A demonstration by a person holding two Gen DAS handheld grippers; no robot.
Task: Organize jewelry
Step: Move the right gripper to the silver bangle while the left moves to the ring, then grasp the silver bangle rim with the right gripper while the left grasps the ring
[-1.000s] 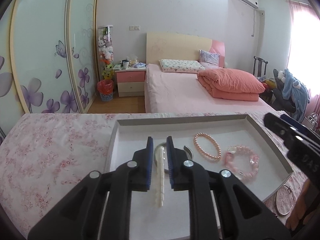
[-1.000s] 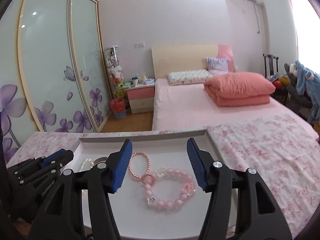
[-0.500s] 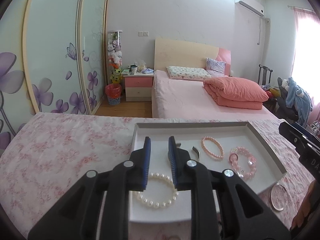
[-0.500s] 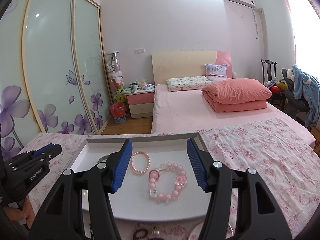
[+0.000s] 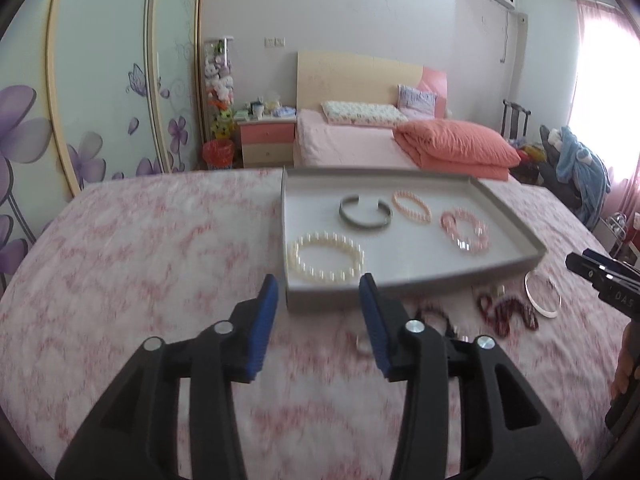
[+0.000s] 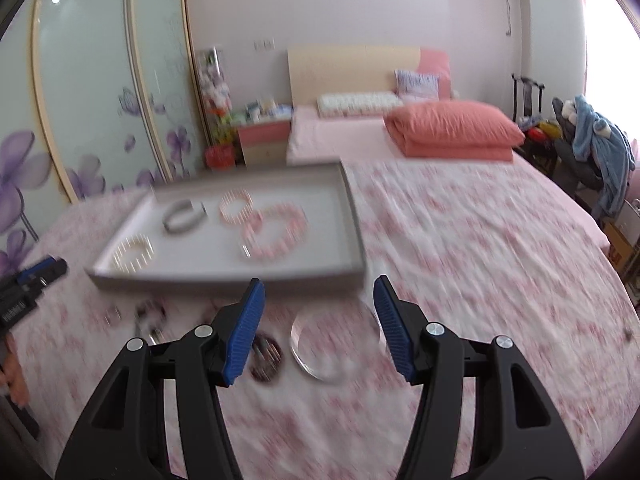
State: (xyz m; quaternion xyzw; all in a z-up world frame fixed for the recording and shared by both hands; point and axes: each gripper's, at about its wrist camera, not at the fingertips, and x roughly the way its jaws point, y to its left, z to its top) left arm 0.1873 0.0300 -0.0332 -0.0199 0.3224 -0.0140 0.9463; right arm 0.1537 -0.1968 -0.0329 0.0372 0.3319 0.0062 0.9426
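Floral bedspread (image 5: 140,264), left claw (image 5: 318,300) opened (empty), withdrawn

Shallow grey tray (image 5: 516,224) holds white pearl bracelet (image 5: 326,263), grey metal cuff (image 5: 365,213), two pink beaded bracelets (image 5: 412,207), all flat.

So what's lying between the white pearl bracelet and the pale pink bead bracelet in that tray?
A grey open cuff bangle, seen in both views.
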